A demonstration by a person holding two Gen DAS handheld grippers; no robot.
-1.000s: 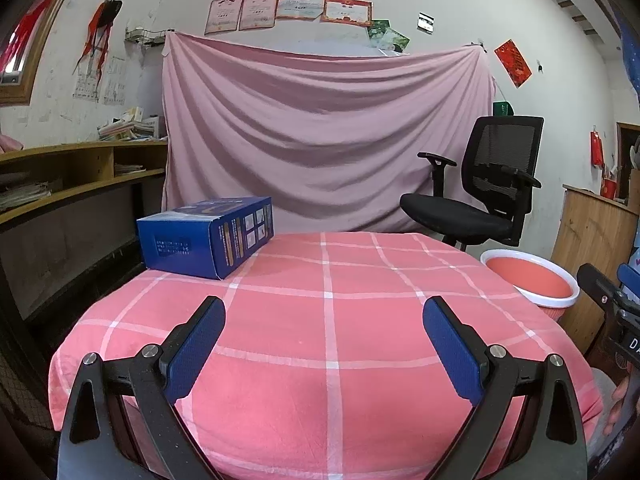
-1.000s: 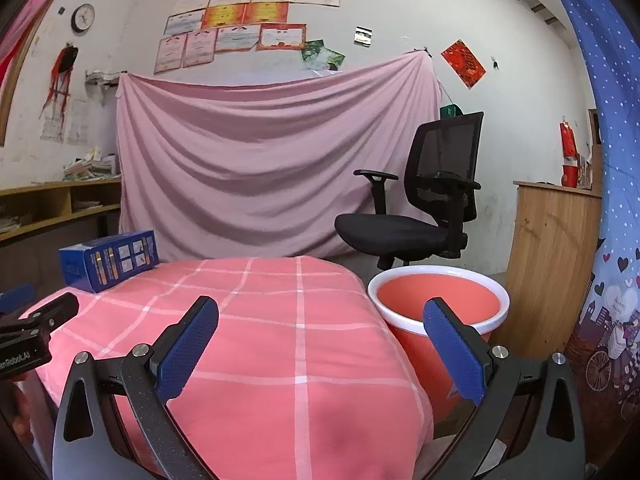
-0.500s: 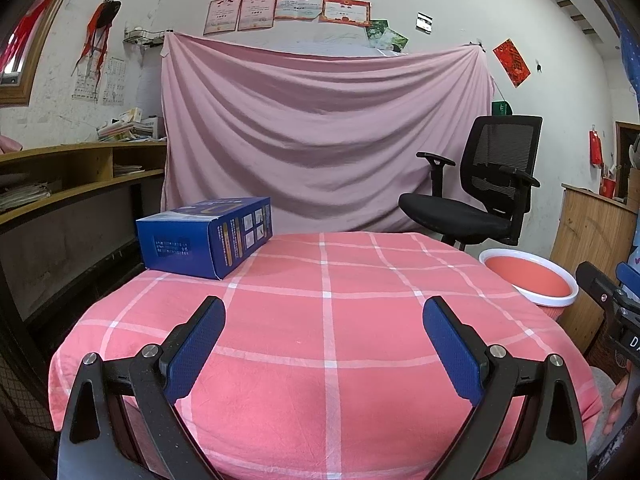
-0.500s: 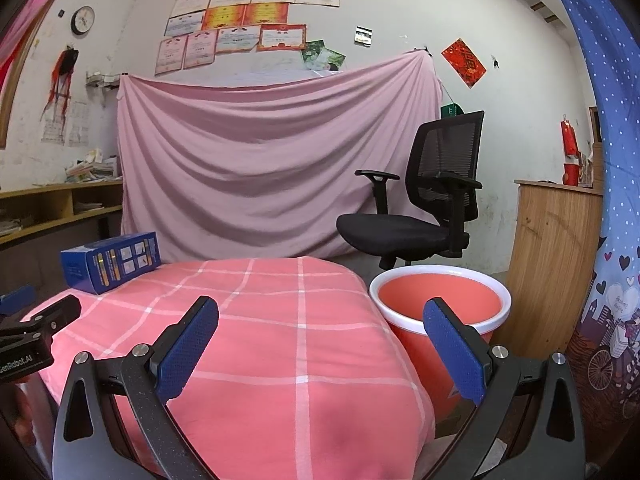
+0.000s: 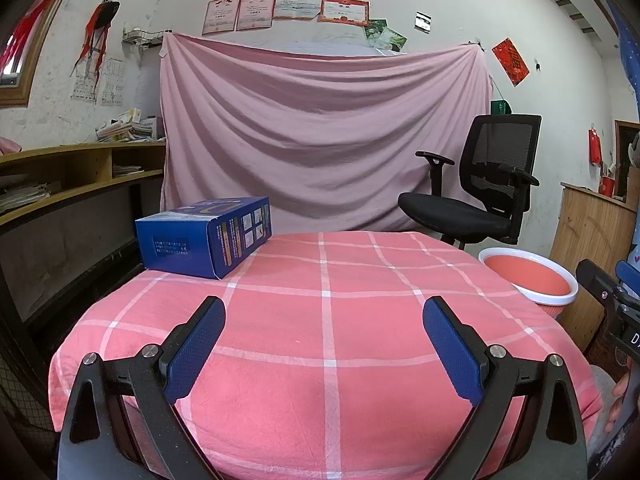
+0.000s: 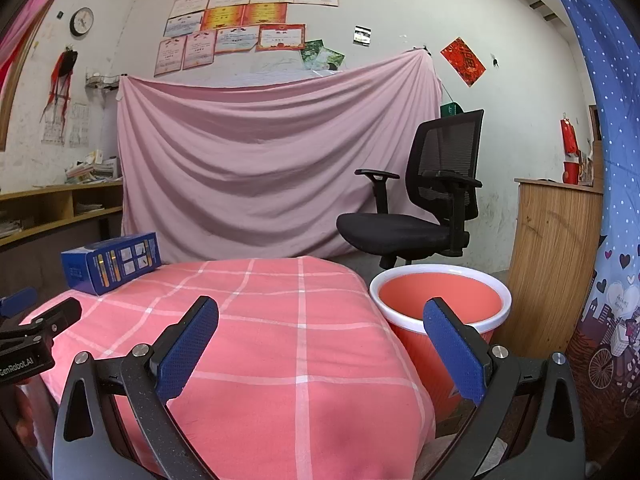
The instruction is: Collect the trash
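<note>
A blue cardboard box lies on the far left corner of the table with the pink checked cloth; it also shows in the right wrist view. A red bin with a white rim stands on the floor right of the table, also in the left wrist view. My left gripper is open and empty above the near part of the table. My right gripper is open and empty over the table's right edge, beside the bin.
A black office chair stands behind the bin, before a pink hanging sheet. Wooden shelves run along the left wall. A wooden cabinet stands right of the bin. The other gripper shows at each view's edge.
</note>
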